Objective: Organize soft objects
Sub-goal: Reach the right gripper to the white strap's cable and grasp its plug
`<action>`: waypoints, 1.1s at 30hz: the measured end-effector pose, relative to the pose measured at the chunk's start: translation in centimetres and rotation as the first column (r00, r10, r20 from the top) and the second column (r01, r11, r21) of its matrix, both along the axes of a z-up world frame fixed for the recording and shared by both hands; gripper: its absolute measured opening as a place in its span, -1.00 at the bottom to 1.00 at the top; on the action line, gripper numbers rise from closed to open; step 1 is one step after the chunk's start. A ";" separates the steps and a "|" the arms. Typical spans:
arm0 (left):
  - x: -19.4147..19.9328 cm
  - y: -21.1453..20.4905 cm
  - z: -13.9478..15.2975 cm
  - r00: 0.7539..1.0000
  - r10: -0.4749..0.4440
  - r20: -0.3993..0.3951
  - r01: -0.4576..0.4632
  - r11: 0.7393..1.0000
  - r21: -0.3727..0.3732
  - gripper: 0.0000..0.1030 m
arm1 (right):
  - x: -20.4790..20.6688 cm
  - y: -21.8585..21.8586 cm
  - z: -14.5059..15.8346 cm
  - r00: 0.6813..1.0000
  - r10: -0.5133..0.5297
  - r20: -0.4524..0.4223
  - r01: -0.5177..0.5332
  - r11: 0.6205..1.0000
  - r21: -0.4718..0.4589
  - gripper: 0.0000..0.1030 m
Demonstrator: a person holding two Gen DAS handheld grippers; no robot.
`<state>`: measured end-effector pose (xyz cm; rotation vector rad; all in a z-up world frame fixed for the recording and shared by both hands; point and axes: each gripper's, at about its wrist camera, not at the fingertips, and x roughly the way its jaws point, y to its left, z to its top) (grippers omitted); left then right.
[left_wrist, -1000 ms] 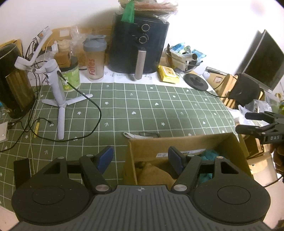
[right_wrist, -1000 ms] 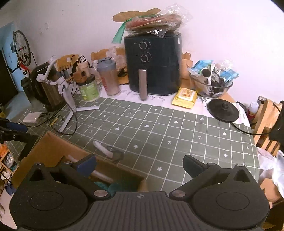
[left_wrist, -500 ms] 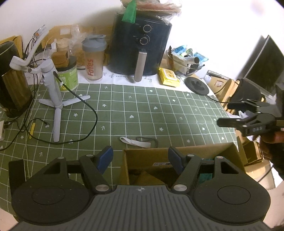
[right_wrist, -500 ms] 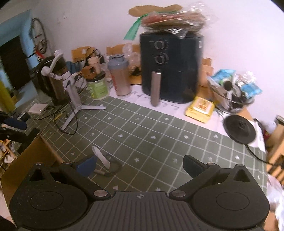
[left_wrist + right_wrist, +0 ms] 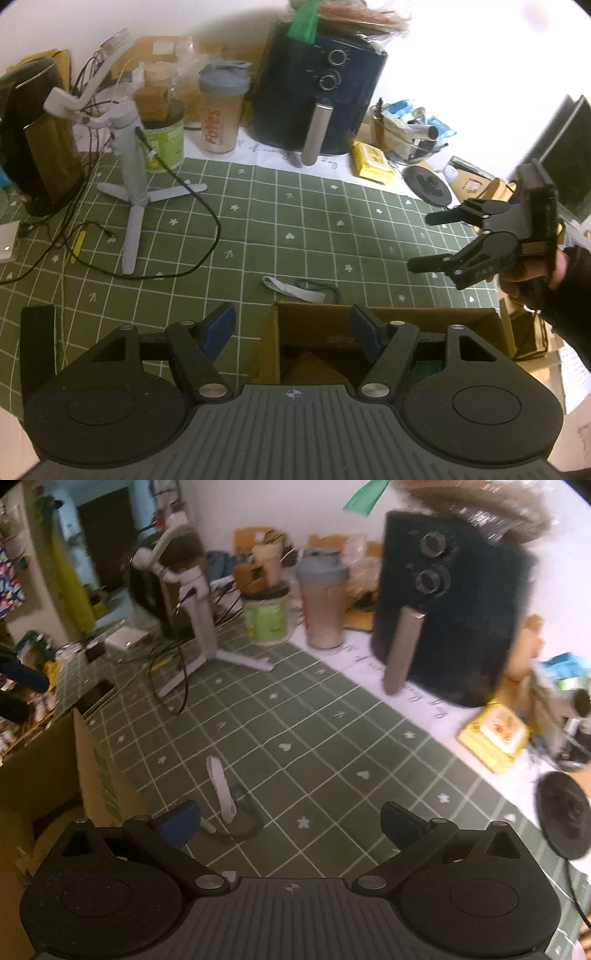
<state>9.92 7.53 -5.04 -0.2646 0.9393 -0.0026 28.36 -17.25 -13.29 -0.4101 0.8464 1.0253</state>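
1. Cardboard box (image 5: 388, 328) sits at the near edge of the green checked tablecloth (image 5: 295, 221). Its top is open, with plain brown walls; green print shows on one outer side in the right wrist view (image 5: 99, 775).
2. Box contents are mostly hidden behind the gripper bodies. A tan, cloth-like fold (image 5: 314, 369) and a sliver of teal fabric (image 5: 428, 367) show inside; their shapes cannot be told.
3. Left gripper (image 5: 291, 328): jaws well apart, nothing between the blue pads. They straddle the box's left wall, one pad outside and one over the interior.
4. Right gripper (image 5: 288, 821): jaws wide, empty, over the cloth beside the box. In the left wrist view it (image 5: 432, 240) is held by a dark-sleeved hand (image 5: 535, 273).
5. A white strap with a dark cord loop (image 5: 225, 794) lies flat on the cloth just beyond the box.
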 end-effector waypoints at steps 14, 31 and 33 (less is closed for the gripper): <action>-0.9 1.7 -1.0 0.991 0.120 -0.058 -0.120 0.993 0.002 0.31 | 0.5 6.1 -7.4 0.942 0.331 -0.055 -0.335 0.930 -0.153 0.76; -1.7 2.7 -1.8 0.977 0.192 -0.092 -0.192 0.981 0.004 0.32 | -1.5 9.9 -10.6 0.789 0.613 -0.044 -0.605 0.761 -0.234 0.05; -1.7 2.7 -1.8 0.978 0.189 -0.089 -0.190 0.982 0.003 0.31 | -1.4 9.8 -10.4 0.794 0.606 -0.046 -0.598 0.765 -0.238 -0.20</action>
